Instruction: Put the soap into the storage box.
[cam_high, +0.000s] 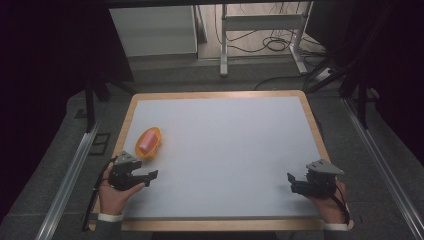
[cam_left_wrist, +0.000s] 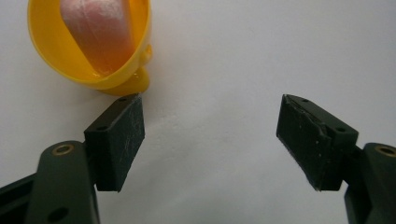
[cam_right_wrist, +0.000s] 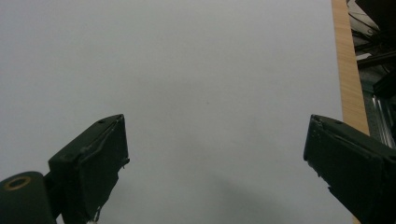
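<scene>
Black fingers (cam_left_wrist: 116, 140) of the left gripper (cam_left_wrist: 210, 140) are sitting nearest the lens in its own view, spread wide with nothing between them. Just beyond the tip of the left-hand finger, a yellow bowl (cam_left_wrist: 112, 77) is lying tipped on its side on the white worktop (cam_left_wrist: 224, 56), its rounded wall almost touching that fingertip and well off the line between the two fingers. Inside it a pink roll (cam_left_wrist: 95, 28) is resting against the inner wall, pale and matte, like soft cloth or foam, though I cannot tell which.

Seen from the high view, the left gripper (cam_high: 150, 175) is hovering at the near left of the worktop (cam_high: 225, 145) with the bowl (cam_high: 149, 141) just ahead of its fingers. Far to the right, the right gripper (cam_high: 291, 180) is waiting, its fingers (cam_right_wrist: 93, 163) also held apart over bare surface, well away from the bowl.

Risk lies in the offset: if the left fingers are closing from here, they are likely catching air, or the nearer finger is nudging the curved, glossy wall and sending the tipped bowl rolling or sliding away, perhaps spilling the pink roll. Thin plastic like this is also liable to squirt out of a rim pinch.
</scene>
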